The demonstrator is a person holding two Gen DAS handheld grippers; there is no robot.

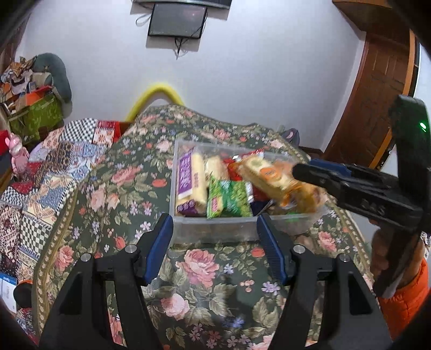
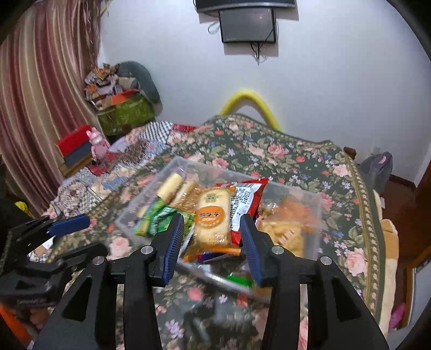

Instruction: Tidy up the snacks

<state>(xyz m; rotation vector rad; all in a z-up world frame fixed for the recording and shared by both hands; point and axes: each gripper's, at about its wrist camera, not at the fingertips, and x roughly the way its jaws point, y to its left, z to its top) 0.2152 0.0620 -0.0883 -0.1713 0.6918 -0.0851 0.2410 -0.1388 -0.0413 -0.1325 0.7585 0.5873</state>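
Note:
A clear plastic bin (image 1: 215,227) sits on the floral bedspread and holds several snack packs, among them a purple and yellow pack (image 1: 190,183) and a green pack (image 1: 229,199). My left gripper (image 1: 214,234) is open and empty just in front of the bin. My right gripper (image 2: 212,231) hovers over the bin (image 2: 126,215) with its jaws apart around a yellow and orange cracker pack (image 2: 212,218). The pads do not clearly press on the pack. In the left wrist view that pack (image 1: 272,177) looks blurred and lies over the bin's right side at the right gripper's tip (image 1: 299,172).
The bed is covered by a floral bedspread (image 1: 204,269) and a patchwork quilt (image 1: 40,188) on the left. Boxes and a pink toy (image 2: 98,142) stand by the curtain. A wooden door (image 1: 377,94) is at the right. A screen (image 2: 247,24) hangs on the wall.

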